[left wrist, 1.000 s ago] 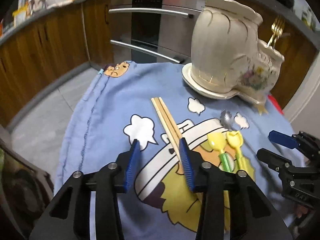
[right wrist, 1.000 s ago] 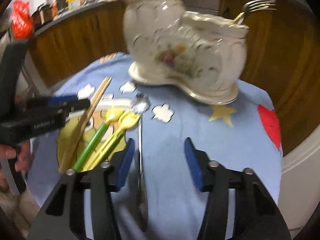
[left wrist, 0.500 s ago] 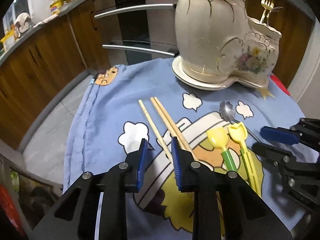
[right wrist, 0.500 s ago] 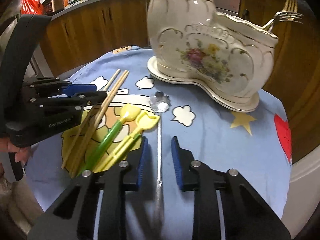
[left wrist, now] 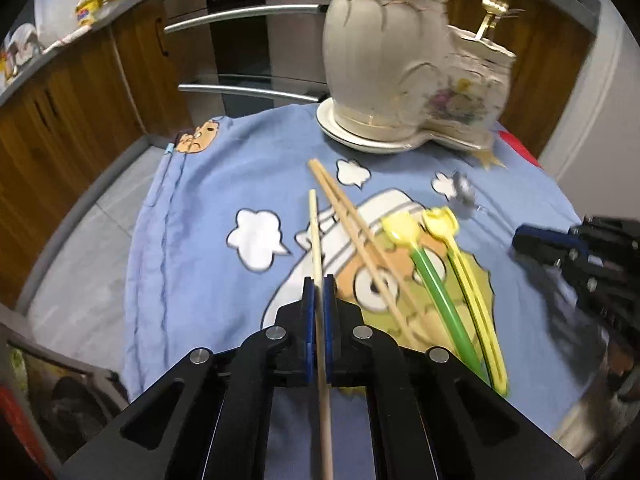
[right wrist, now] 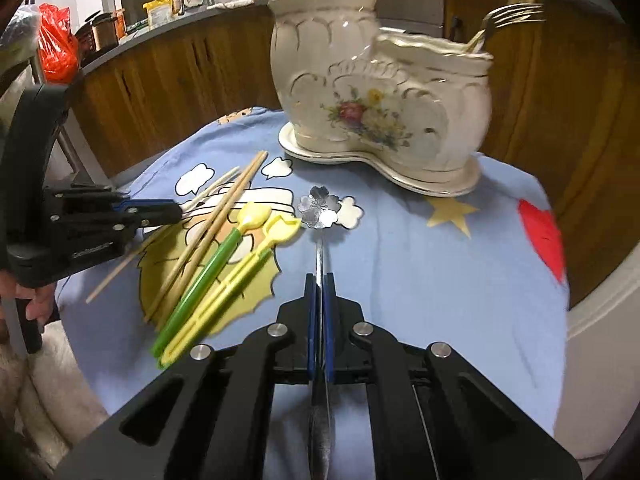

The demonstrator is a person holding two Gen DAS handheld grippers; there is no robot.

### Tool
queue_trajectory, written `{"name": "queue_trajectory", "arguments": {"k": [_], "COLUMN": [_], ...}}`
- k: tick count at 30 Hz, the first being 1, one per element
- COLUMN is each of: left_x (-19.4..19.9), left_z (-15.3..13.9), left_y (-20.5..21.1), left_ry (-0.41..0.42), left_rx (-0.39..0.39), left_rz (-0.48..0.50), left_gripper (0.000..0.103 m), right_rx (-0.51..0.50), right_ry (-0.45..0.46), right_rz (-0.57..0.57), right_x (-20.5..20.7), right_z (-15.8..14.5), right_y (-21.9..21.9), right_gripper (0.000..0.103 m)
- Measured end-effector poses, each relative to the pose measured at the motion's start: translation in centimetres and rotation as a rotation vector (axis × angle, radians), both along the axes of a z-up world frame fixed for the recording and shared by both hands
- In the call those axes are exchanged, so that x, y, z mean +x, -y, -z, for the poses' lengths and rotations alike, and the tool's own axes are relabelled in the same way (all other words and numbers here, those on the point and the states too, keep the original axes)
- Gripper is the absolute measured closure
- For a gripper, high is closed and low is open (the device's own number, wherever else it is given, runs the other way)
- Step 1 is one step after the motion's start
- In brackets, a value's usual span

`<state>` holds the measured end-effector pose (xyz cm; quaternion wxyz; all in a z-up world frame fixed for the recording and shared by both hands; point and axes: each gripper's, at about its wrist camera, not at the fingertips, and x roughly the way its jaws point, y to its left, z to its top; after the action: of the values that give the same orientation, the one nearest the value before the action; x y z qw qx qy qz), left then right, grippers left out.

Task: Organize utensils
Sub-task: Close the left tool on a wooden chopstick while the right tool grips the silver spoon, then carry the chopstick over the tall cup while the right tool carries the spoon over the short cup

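My left gripper (left wrist: pixel 319 280) is shut on a single wooden chopstick (left wrist: pixel 315 232), which runs forward between the jaws over the blue cloth. My right gripper (right wrist: pixel 320 278) is shut on the handle of a metal spoon with a flower-shaped bowl (right wrist: pixel 319 208). Two more chopsticks (left wrist: pixel 352 224) lie side by side on the cloth, with a green-handled plastic spoon (left wrist: pixel 424 264) and a yellow plastic spoon (left wrist: pixel 460 252) beside them. The white ceramic boot-shaped holder (right wrist: pixel 376 92) stands at the far side, holding a gold fork (right wrist: pixel 508 16) and chopsticks.
The table is covered by a blue cartoon cloth (left wrist: pixel 200 200). Wooden cabinets (left wrist: pixel 60 112) and an oven front (left wrist: pixel 248 48) stand behind it. A red bag (right wrist: pixel 56 44) sits on the counter. The floor (left wrist: pixel 80 240) shows left of the table.
Both grippers have closed: the left onto one chopstick, the right onto the metal spoon's handle. The held chopstick has parted from the other two.
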<state>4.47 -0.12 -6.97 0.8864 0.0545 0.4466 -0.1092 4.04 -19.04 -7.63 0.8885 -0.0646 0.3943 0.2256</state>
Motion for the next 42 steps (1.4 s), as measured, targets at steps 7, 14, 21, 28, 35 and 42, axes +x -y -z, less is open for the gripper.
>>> {"name": "queue_trajectory", "arguments": {"k": [7,14,21,28,35,42], "left_x": [-1.8,-4.2,-3.4,2.3,7.5,10.4], "left_z": [-1.7,-6.8,-11.7,-15.4,-16.8,-16.3], "left_y": [-0.5,-1.2,-0.2,1.3,3.7,5.8], "left_ry": [0.060,0.294,0.487,0.617,0.693,0.764], "left_rx": [-0.012,-0.118,-0.246,-0.362,-0.441,-0.386], "left_rz": [-0.010,0.005,0.060,0.092,0.104,0.099], "left_gripper": [0.099,0.099,0.099,0.099,0.099,0.098], "right_rx": [0.105,0.219,0.305,0.350,0.453,0.461], "right_ry": [0.091,0.296,0.456,0.609,0.584,0.573], "right_rz": [0.032,0.078,0.139,0.181,0.192,0.186], "right_x": [-1.6,-3.0,-1.5,2.9,8.6,11.6], "right_z": [-2.3,-5.7,-9.5,-14.1,-15.3,-14.0], "right_y": [1.6,2.9,4.2,5.5,6.0,4.5], "right_gripper": [0.100,0.100,0.100,0.100,0.100,0.100]}}
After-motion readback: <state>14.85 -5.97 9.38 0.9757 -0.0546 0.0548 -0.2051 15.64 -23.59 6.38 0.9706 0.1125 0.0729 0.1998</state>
